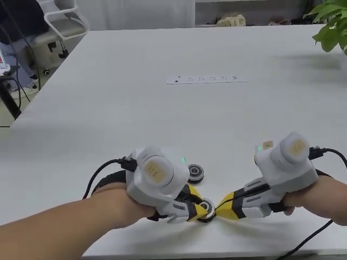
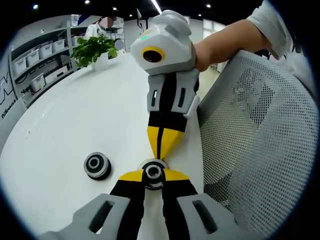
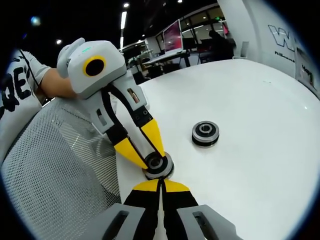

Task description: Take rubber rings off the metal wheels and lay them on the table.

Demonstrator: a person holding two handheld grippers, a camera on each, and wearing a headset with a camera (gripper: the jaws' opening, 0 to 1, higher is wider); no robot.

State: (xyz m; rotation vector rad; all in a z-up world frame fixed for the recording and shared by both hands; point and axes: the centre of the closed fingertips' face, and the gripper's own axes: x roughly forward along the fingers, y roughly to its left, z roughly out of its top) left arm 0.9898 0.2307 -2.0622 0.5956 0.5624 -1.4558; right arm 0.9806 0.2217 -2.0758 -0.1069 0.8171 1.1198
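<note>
The white table [image 1: 162, 108] carries the work close to its near edge. The left gripper [image 1: 199, 209] clamps its jaws on a metal wheel [image 2: 153, 172]. The right gripper [image 3: 160, 186] meets that wheel's rim with jaws pressed together. A second wheel [image 1: 195, 173] lies just beside on the table. Whether the right jaws pinch the rubber ring [image 3: 168, 169] cannot be told. Hazard: pulling without a firm pinch would likely slip, or drag the wheel from the clamp and over the edge.
</note>
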